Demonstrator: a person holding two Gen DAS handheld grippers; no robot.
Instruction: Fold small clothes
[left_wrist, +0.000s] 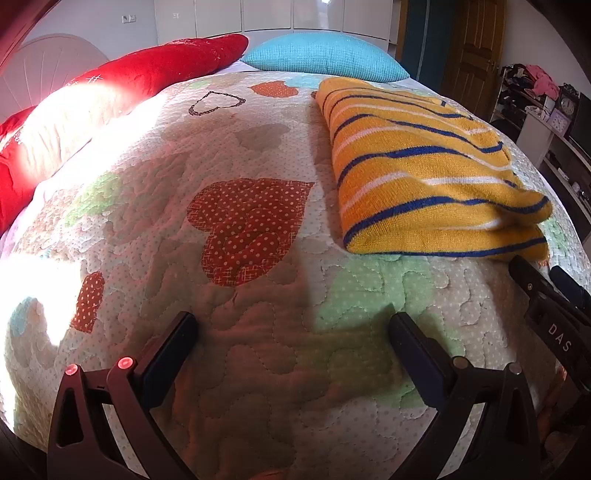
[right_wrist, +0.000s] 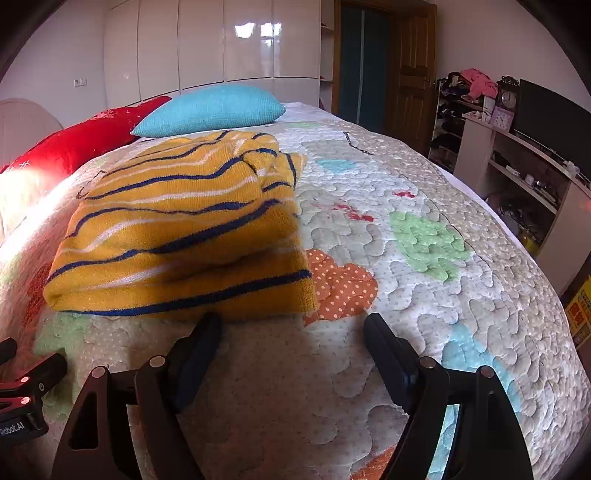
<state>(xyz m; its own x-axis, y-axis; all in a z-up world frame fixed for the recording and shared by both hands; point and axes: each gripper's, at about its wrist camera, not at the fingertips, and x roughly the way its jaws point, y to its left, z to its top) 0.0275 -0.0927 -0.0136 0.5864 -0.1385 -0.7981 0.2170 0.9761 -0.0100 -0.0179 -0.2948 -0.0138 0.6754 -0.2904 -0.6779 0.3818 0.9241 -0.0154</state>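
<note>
A yellow knit garment (left_wrist: 424, 177) with blue and white stripes lies folded in layers on the quilted bedspread (left_wrist: 266, 369). In the left wrist view it is at the upper right, well beyond my left gripper (left_wrist: 291, 321), which stands open over bare quilt. Part of the right gripper (left_wrist: 546, 295) shows at the right edge, just in front of the garment's near corner. In the right wrist view the garment (right_wrist: 184, 229) fills the left centre. My right gripper (right_wrist: 291, 321) is open with only bedspread (right_wrist: 424, 295) between its fingers, and its left fingertip (right_wrist: 208, 325) is at the garment's near hem.
A red pillow (left_wrist: 147, 74) and a turquoise pillow (left_wrist: 325, 55) lie at the head of the bed. White wardrobes (right_wrist: 221, 44) and a wooden door (right_wrist: 413, 74) stand behind. Shelving with a clock (right_wrist: 509, 99) and a dark screen (right_wrist: 554, 118) runs along the bed's right side.
</note>
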